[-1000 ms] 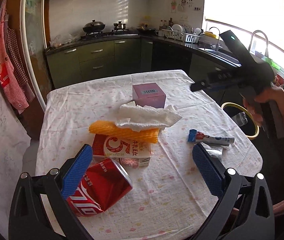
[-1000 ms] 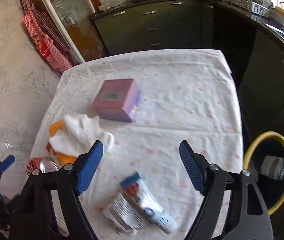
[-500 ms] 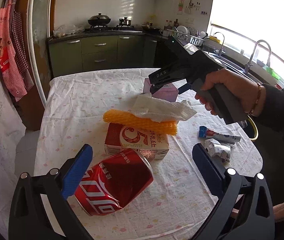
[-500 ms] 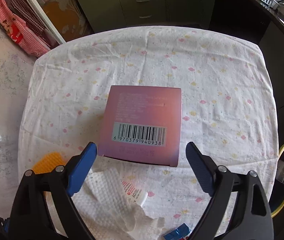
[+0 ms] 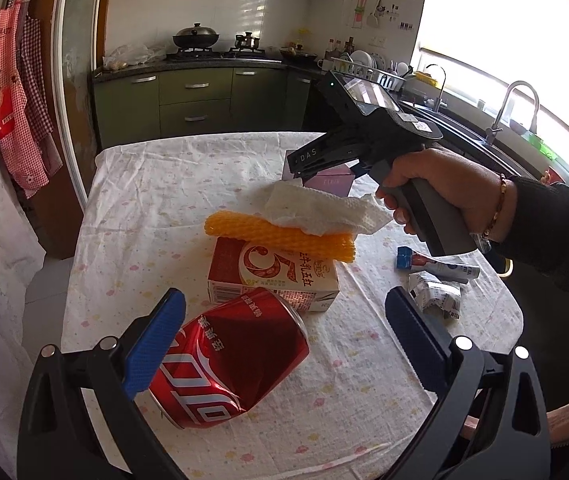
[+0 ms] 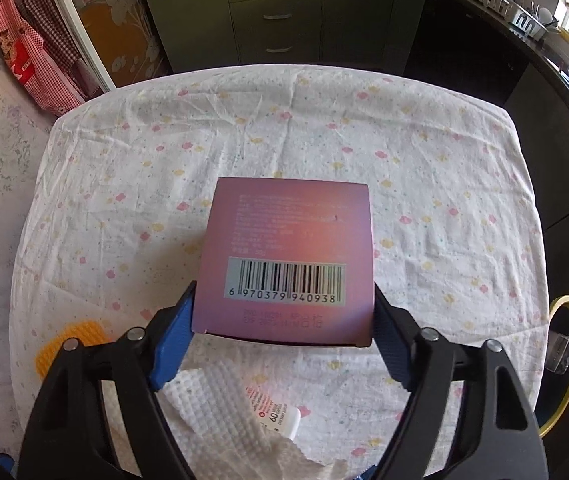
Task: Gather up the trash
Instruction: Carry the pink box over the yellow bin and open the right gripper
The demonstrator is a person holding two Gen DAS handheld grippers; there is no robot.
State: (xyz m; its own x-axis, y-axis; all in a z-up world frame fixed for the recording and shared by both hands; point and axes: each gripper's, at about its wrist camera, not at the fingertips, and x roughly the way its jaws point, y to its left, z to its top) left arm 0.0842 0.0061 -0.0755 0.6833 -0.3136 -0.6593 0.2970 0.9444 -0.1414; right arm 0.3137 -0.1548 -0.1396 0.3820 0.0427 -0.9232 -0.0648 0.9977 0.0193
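My right gripper (image 6: 284,320) is closed on the near end of a pink box (image 6: 288,248) with a barcode; both blue pads touch its sides. The box (image 5: 332,180) stands on the table, mostly hidden behind the right gripper in the left wrist view. My left gripper (image 5: 284,332) is open and empty, with a dented red cola can (image 5: 228,364) lying between its fingers, the left pad beside it. Behind the can lie a red and white carton (image 5: 276,276), an orange foam net (image 5: 280,234) and a white paper towel (image 5: 324,212).
A toothpaste tube (image 5: 436,266) and a crumpled wrapper (image 5: 436,298) lie at the table's right edge. A yellow-rimmed bin (image 6: 564,364) stands on the floor to the right of the table. Kitchen cabinets run behind. The floral tablecloth (image 6: 324,120) covers the table.
My right gripper has moved down over the pink box and its jaws have closed onto the box's sides. My left gripper has moved slightly closer to the can.
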